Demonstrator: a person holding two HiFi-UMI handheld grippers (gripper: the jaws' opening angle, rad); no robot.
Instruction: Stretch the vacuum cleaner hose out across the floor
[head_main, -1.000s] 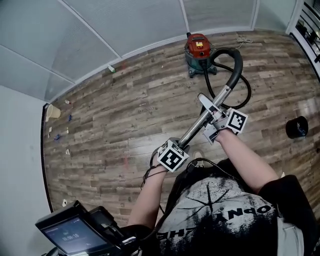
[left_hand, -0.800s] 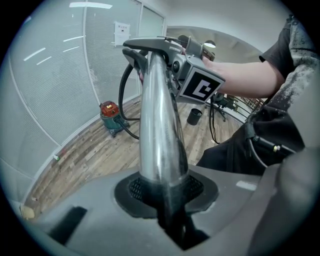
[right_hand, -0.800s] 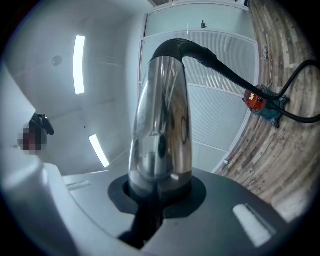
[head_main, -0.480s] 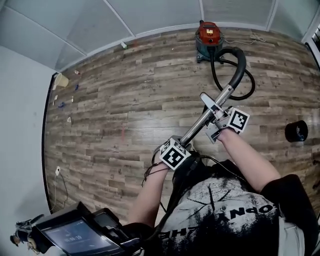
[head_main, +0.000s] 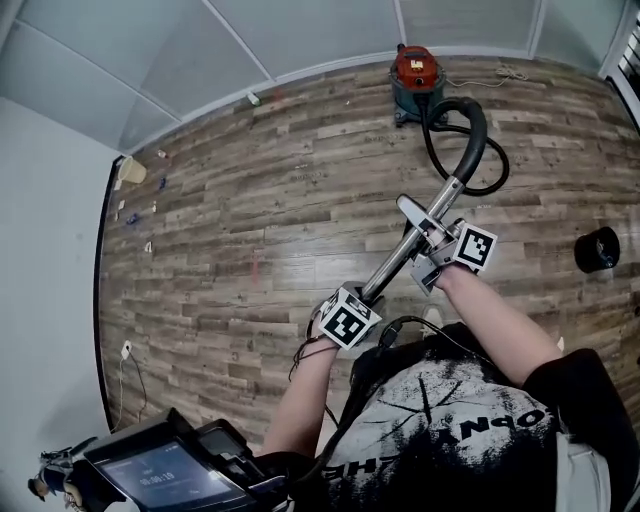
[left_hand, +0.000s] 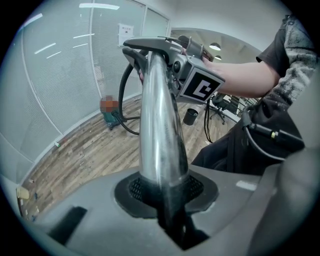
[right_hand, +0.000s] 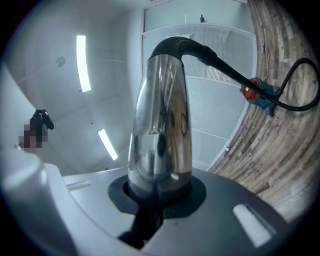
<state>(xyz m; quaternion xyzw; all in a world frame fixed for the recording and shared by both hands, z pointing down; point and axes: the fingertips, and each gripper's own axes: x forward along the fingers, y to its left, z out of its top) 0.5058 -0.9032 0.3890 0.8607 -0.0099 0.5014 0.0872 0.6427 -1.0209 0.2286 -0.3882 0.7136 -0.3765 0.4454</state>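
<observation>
Here, at the left, the left gripper (head_main: 364, 298) has its jaws closed round the lower end of the shiny metal wand (head_main: 396, 262). Further right along the same tube, the right gripper (head_main: 426, 238) has its jaws clamped on it just below the black bend. From that bend the black hose (head_main: 474, 125) arcs over, loops on the wooden floor (head_main: 250, 230) and joins the red-and-teal vacuum cleaner (head_main: 415, 75) by the far wall.

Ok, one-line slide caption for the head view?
Left tongs and right tongs clamp the chrome wand; black hose loops to the red-topped vacuum cleaner.
</observation>
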